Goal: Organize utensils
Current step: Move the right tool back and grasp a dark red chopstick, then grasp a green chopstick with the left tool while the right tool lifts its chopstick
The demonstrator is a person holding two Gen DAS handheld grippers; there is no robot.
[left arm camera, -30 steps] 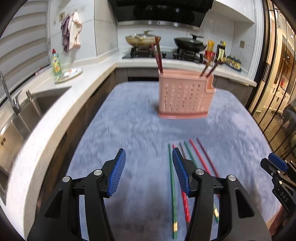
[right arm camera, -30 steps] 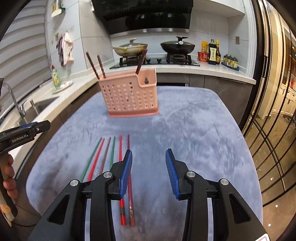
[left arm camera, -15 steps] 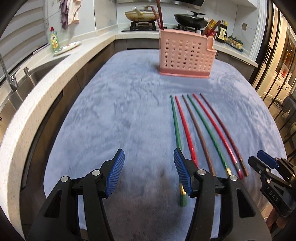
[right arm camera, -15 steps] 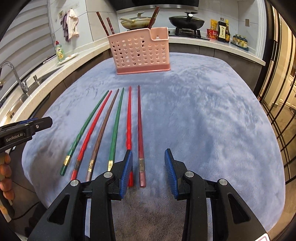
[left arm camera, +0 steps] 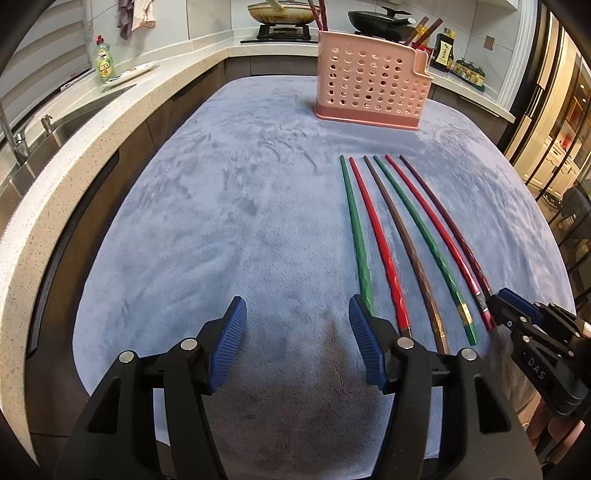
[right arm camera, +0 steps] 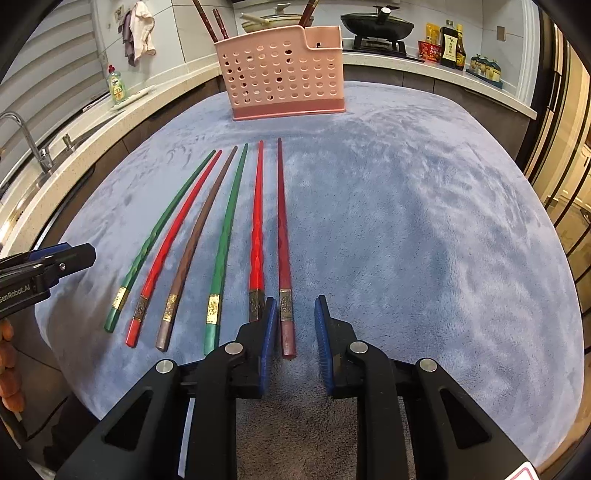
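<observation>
Several chopsticks lie side by side on the blue cloth: green, red, brown, green, red and a dark red chopstick at the right end. A pink perforated holder stands at the far end with a few chopsticks in it; it also shows in the left wrist view. My right gripper is open, its jaws low on either side of the dark red chopstick's thick end. My left gripper is open and empty, just left of the leftmost green chopstick.
A stone counter with a sink and a dish soap bottle runs along the left. Pans sit on the stove behind the holder. Sauce bottles stand at the back right.
Both grippers have dropped and tilted down toward the near ends of the chopsticks. The right gripper now straddles the dark red chopstick's end. Both stay open.
</observation>
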